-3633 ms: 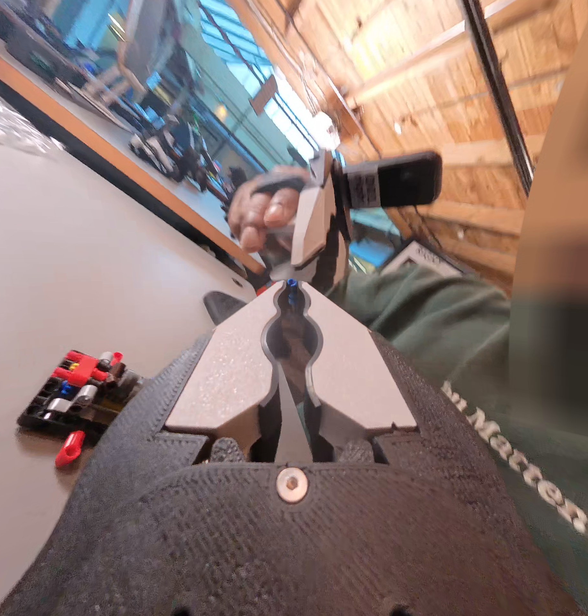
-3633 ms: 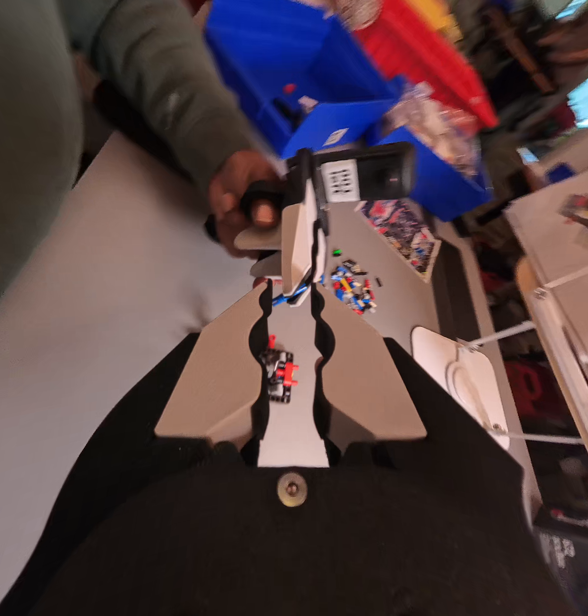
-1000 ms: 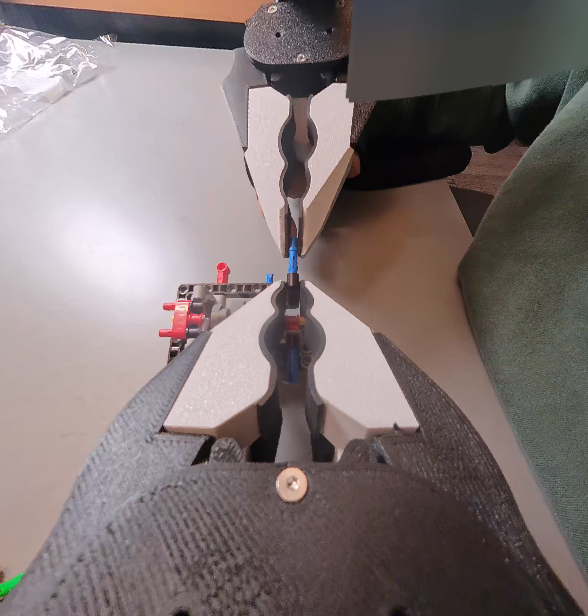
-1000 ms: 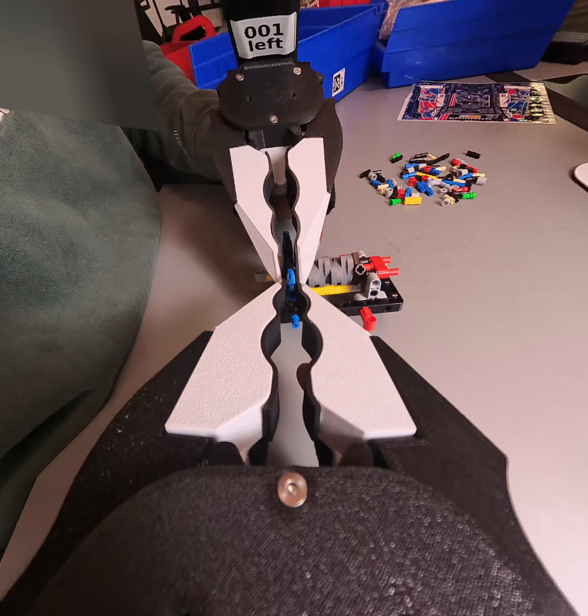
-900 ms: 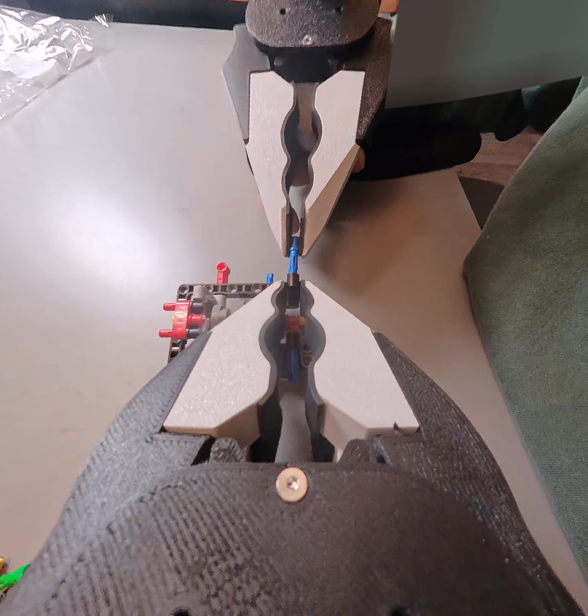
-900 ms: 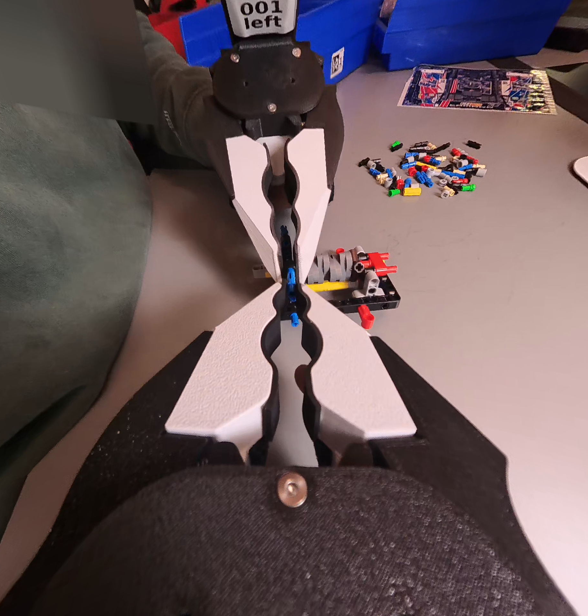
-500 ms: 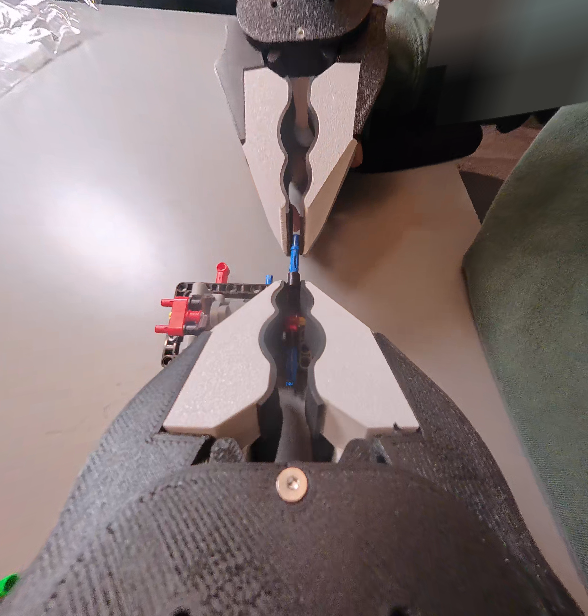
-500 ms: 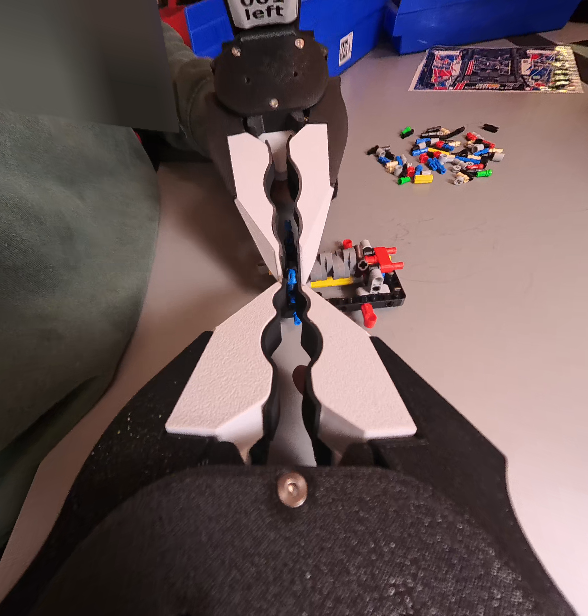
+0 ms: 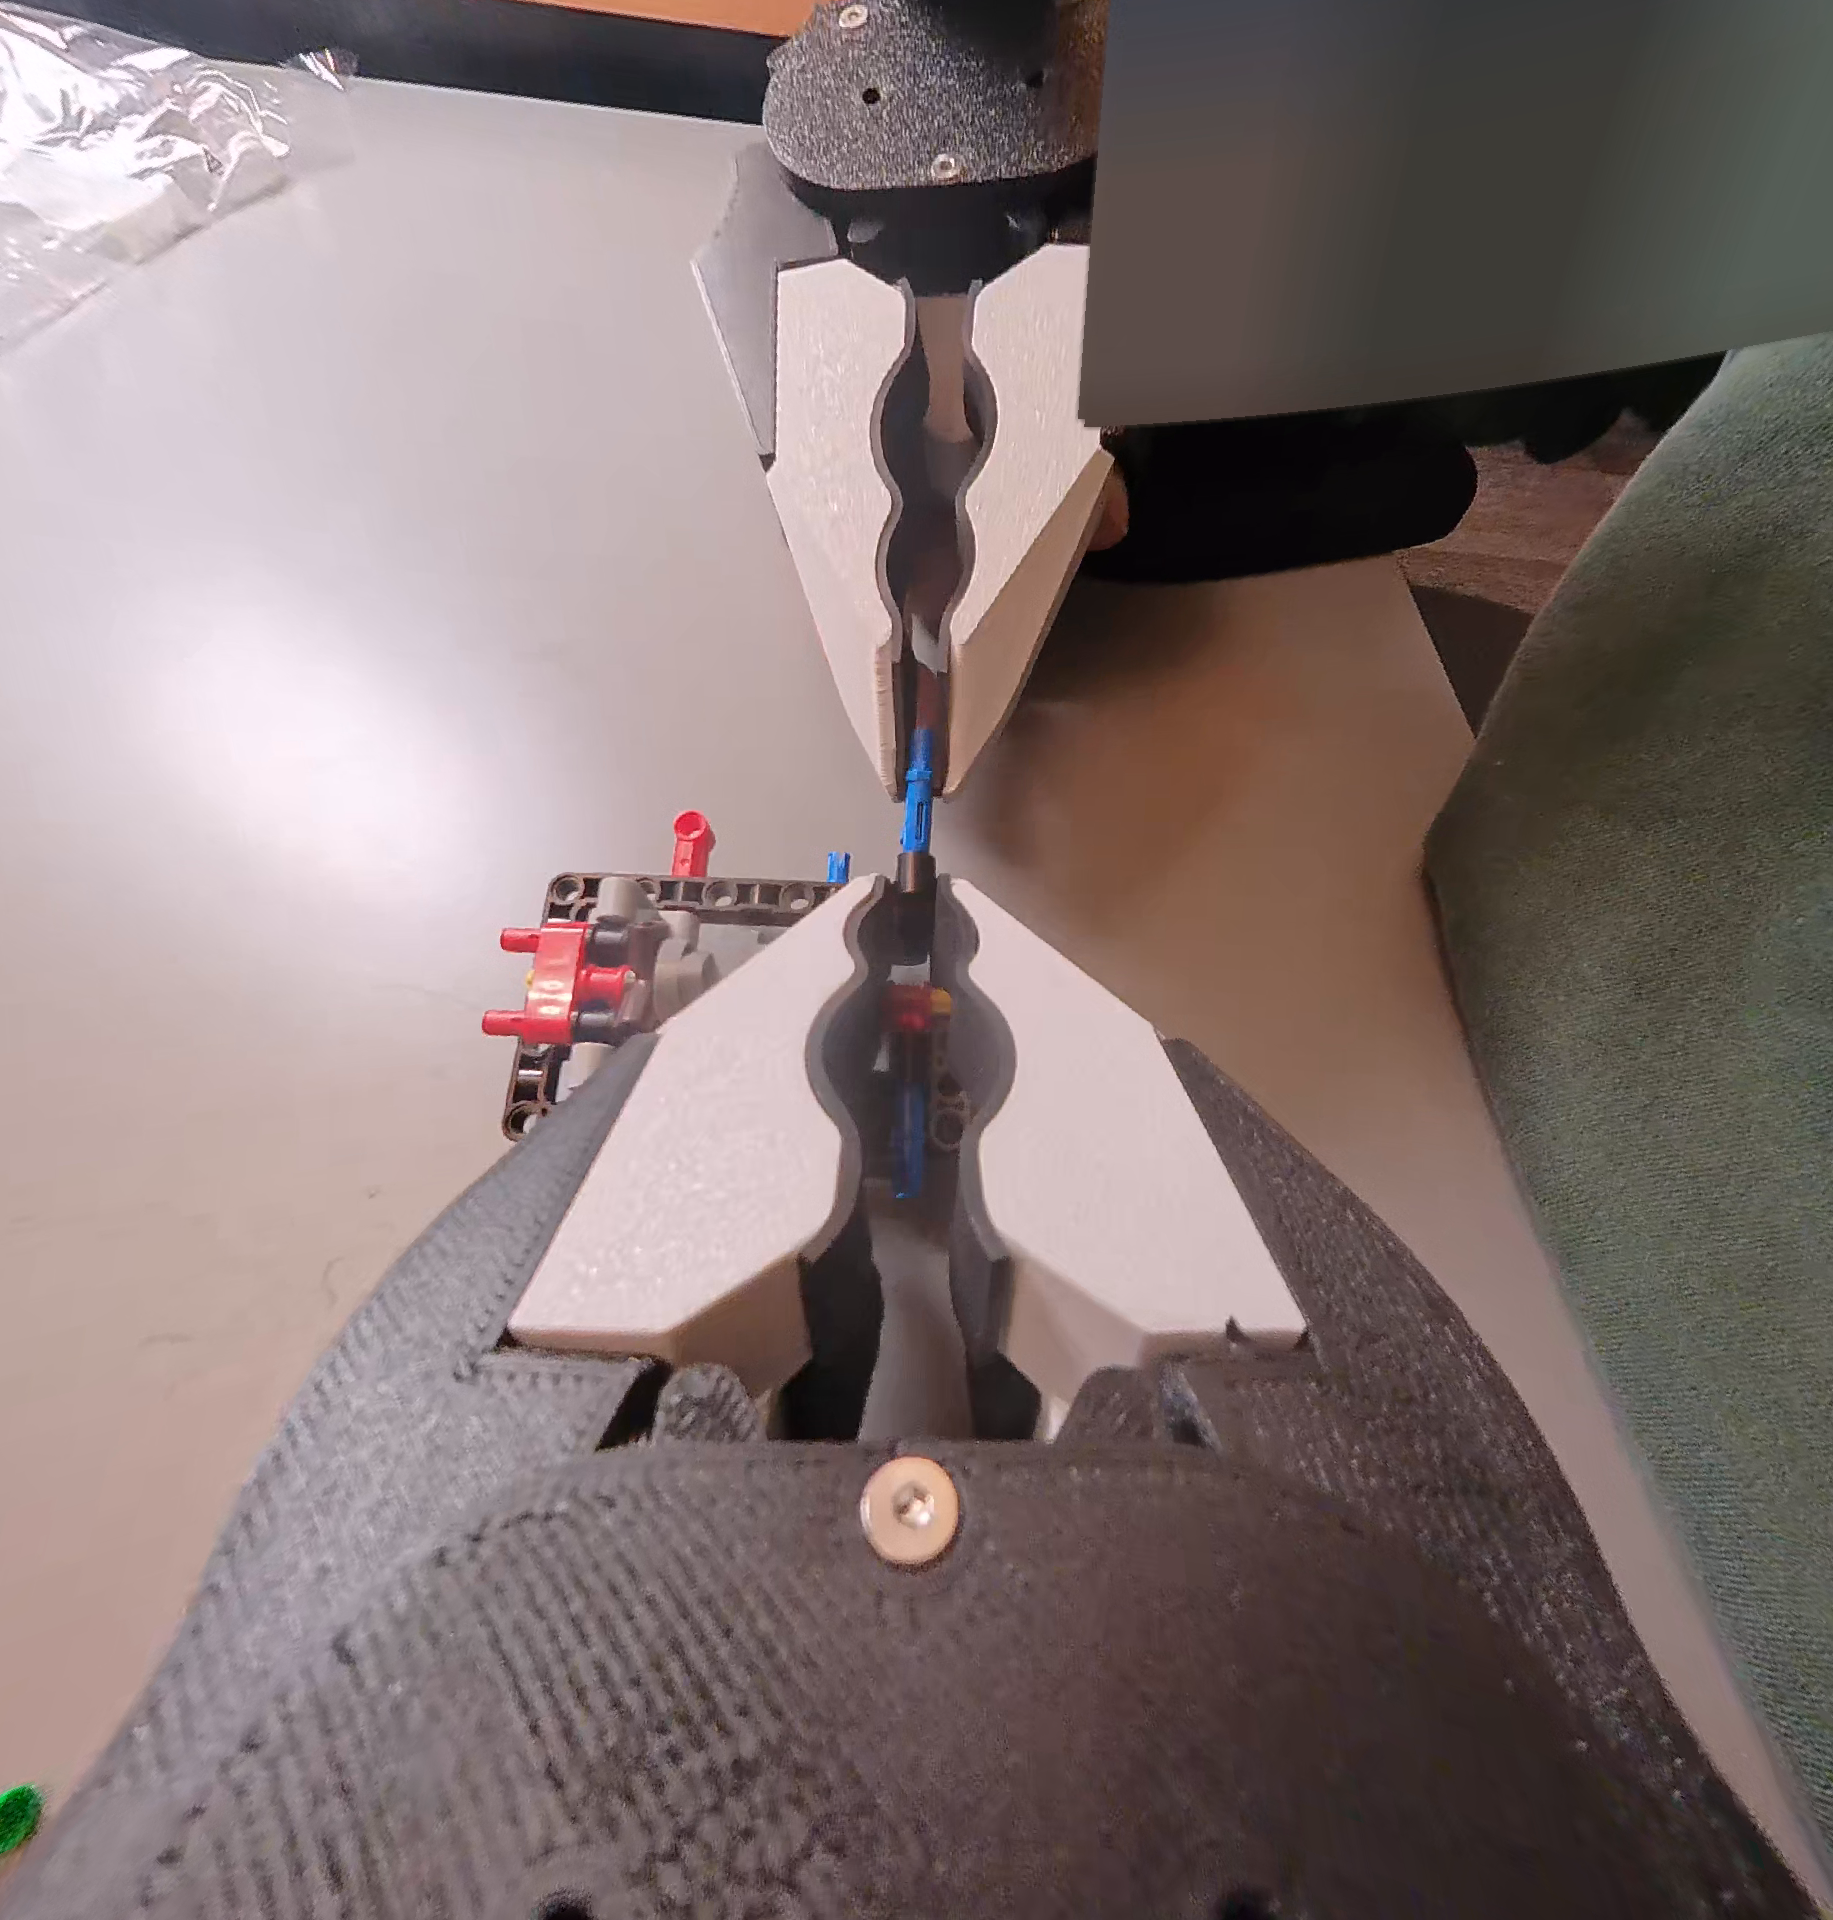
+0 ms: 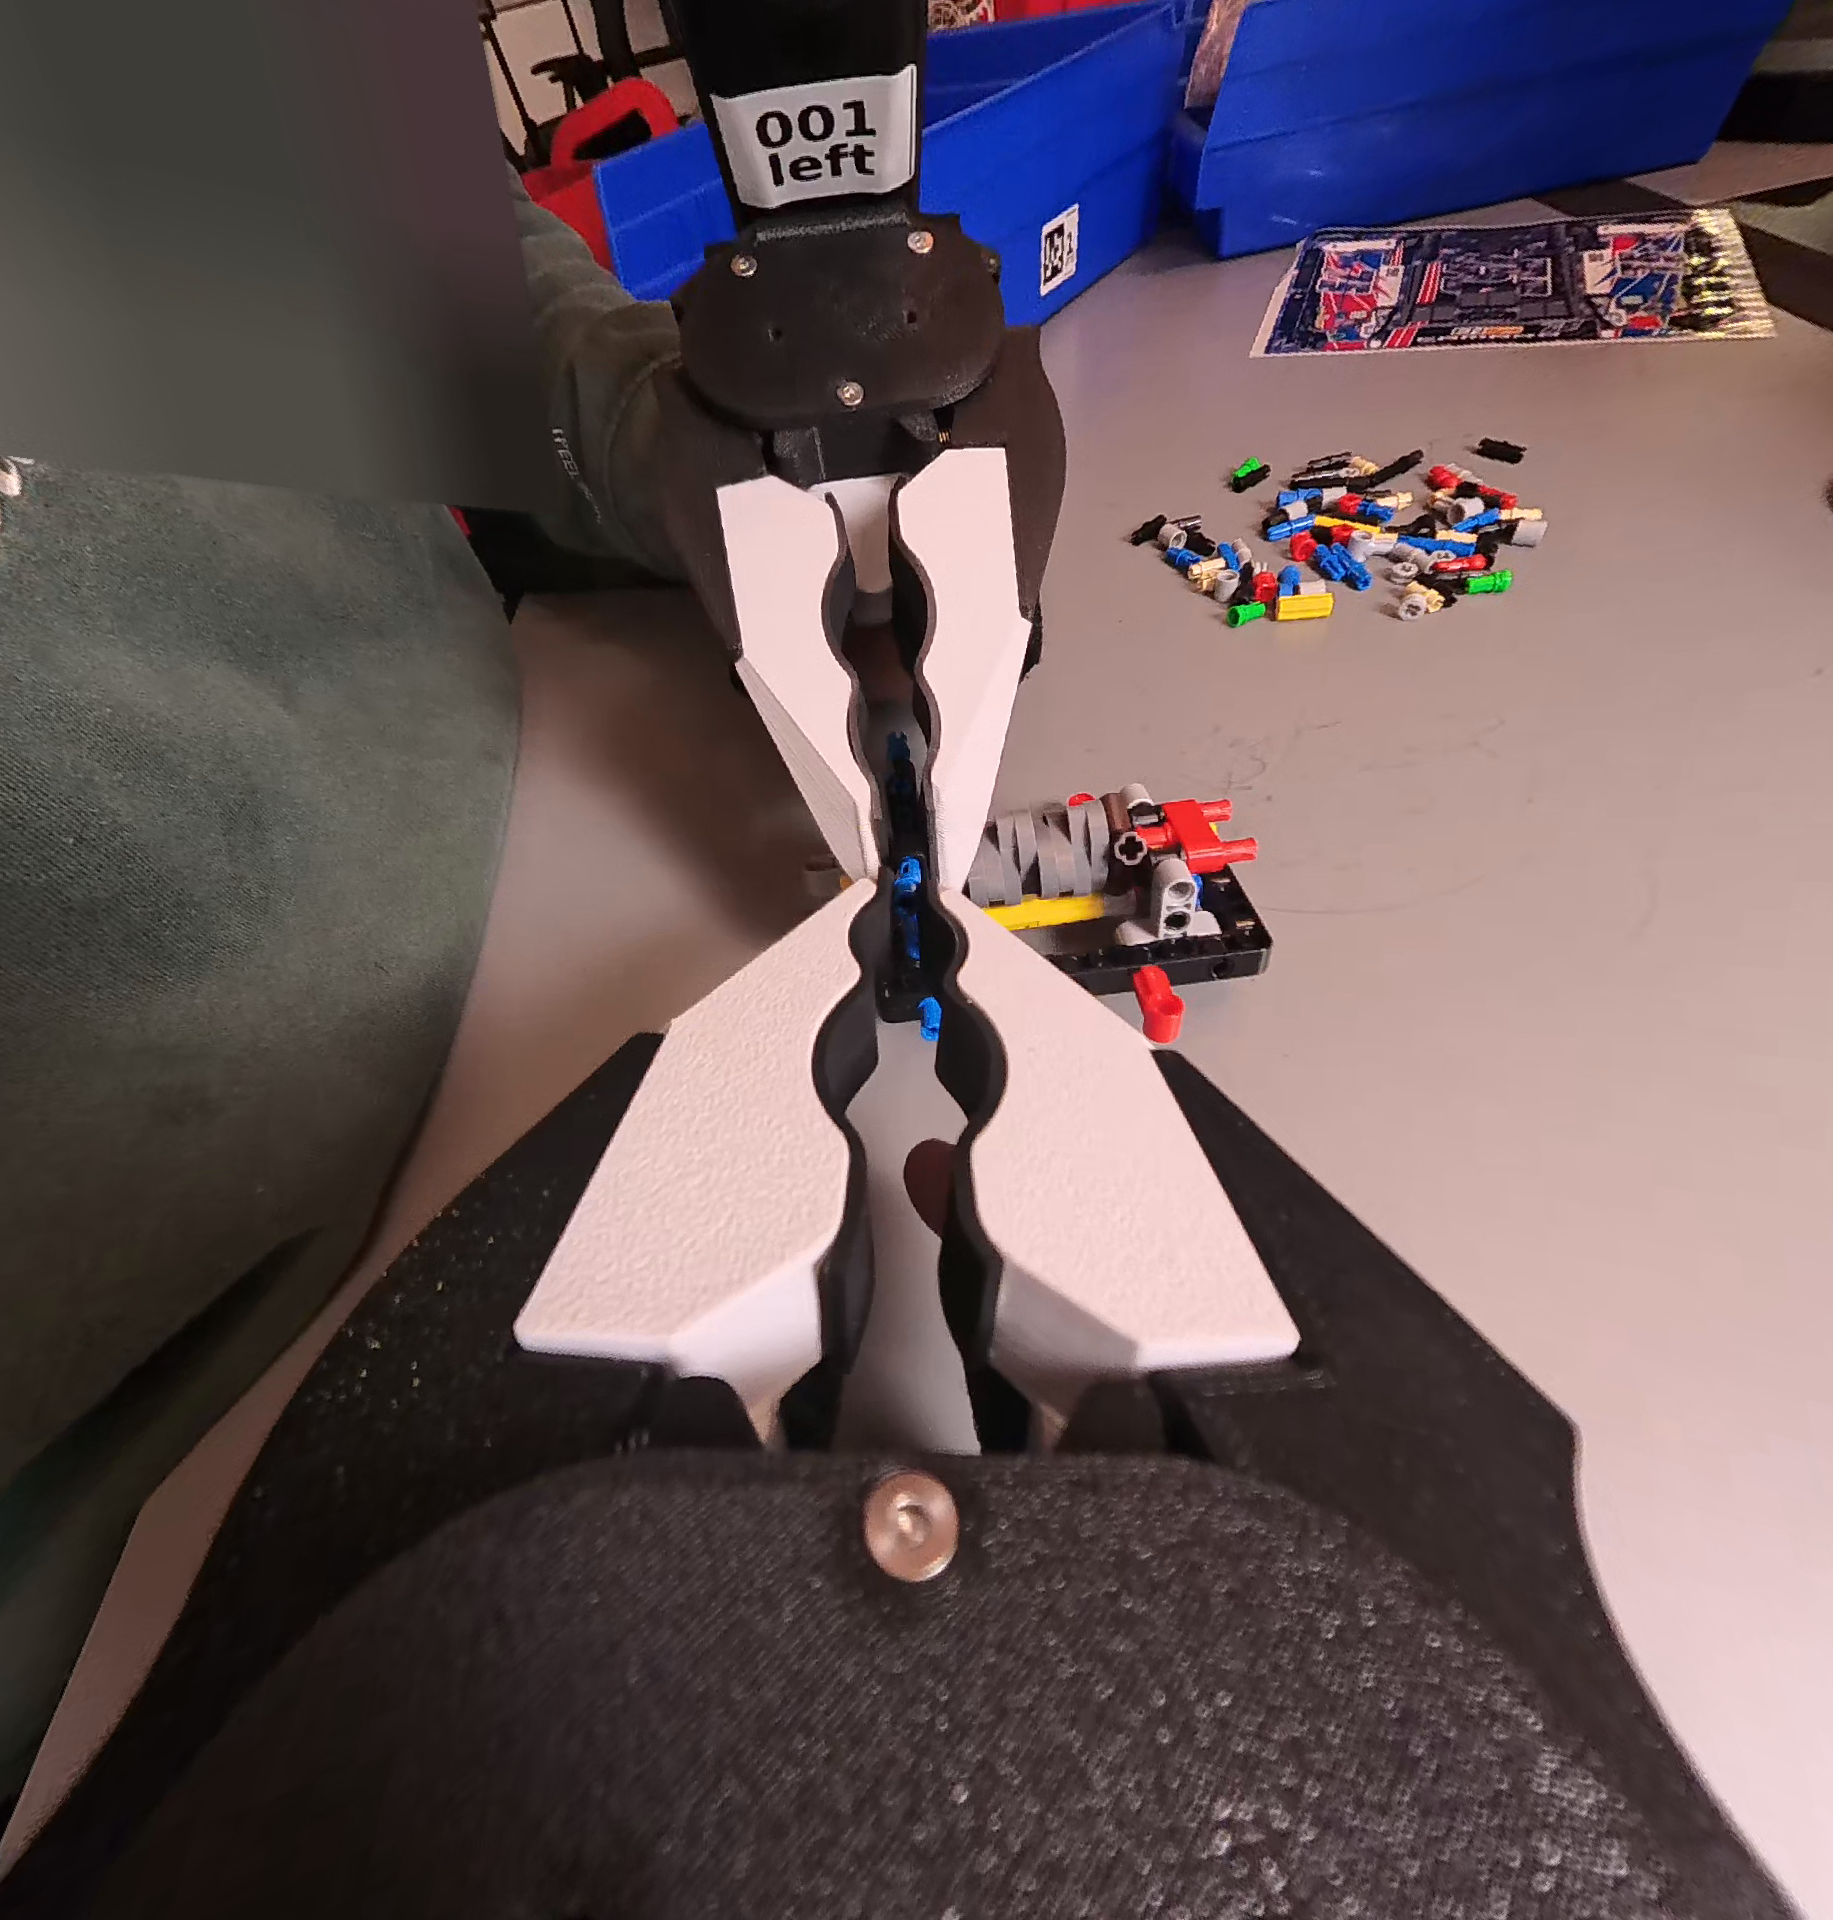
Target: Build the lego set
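My left gripper (image 9: 912, 891) is shut on a small black lego beam sub-assembly (image 9: 914, 914) with red and blue parts between its fingers. My right gripper (image 10: 907, 896) faces it tip to tip and is shut on a blue pin (image 9: 917, 800). The pin's free end meets the black end of the sub-assembly. In the right wrist view the left gripper (image 10: 904, 847) points toward me with the blue pin (image 10: 907, 881) between both tips. The partly built lego frame (image 10: 1120, 894) lies on the grey table just behind the tips; it also shows in the left wrist view (image 9: 621, 966).
A pile of loose lego pieces (image 10: 1369, 540), an instruction sheet (image 10: 1504, 286) and blue bins (image 10: 1411, 114) lie beyond the frame. A loose red pin (image 10: 1156, 1003) lies by the frame. A clear plastic bag (image 9: 81, 197) is far left. The person's green sleeve (image 9: 1670, 831) borders the table. The grippers are tip to tip, or close to it.
Since 3.6 s ago both grippers came down from a raised, tilted pose to just above the table. Over the last second they stay tip to tip with only slight shifts.
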The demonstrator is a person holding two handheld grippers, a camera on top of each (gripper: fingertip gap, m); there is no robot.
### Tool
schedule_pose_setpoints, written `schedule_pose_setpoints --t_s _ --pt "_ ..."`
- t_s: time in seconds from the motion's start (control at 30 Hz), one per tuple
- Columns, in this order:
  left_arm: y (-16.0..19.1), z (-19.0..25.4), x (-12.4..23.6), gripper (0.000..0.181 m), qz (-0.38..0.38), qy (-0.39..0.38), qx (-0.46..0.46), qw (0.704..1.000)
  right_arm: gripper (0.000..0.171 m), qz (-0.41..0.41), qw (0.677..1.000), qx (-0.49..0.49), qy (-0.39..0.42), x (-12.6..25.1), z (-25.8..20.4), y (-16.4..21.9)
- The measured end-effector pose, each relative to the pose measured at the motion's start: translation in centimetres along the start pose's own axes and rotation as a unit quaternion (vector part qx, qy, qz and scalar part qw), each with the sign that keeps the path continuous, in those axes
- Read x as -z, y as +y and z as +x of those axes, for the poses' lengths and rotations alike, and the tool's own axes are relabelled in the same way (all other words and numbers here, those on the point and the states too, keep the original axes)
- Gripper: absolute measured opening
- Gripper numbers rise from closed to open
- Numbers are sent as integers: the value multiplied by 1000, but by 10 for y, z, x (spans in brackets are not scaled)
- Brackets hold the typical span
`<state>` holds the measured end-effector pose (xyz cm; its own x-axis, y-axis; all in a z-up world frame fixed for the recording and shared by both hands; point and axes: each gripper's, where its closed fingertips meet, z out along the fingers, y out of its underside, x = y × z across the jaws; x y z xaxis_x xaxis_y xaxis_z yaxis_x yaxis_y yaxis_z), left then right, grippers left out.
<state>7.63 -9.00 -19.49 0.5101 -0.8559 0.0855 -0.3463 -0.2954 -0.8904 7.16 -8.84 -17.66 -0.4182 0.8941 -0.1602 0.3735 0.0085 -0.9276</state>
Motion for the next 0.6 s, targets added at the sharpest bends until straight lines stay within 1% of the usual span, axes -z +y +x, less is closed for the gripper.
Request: schedule_pose_setpoints --t_s 0.37,0.6 --pt "-3 1 3 5 15 -2 -1 1000 2 8 1000 -4 1 0 -1 -2" --pt "-1 1 2 5 8 -8 -8 1000 2 5 1000 -10 4 -1 -2 -1"
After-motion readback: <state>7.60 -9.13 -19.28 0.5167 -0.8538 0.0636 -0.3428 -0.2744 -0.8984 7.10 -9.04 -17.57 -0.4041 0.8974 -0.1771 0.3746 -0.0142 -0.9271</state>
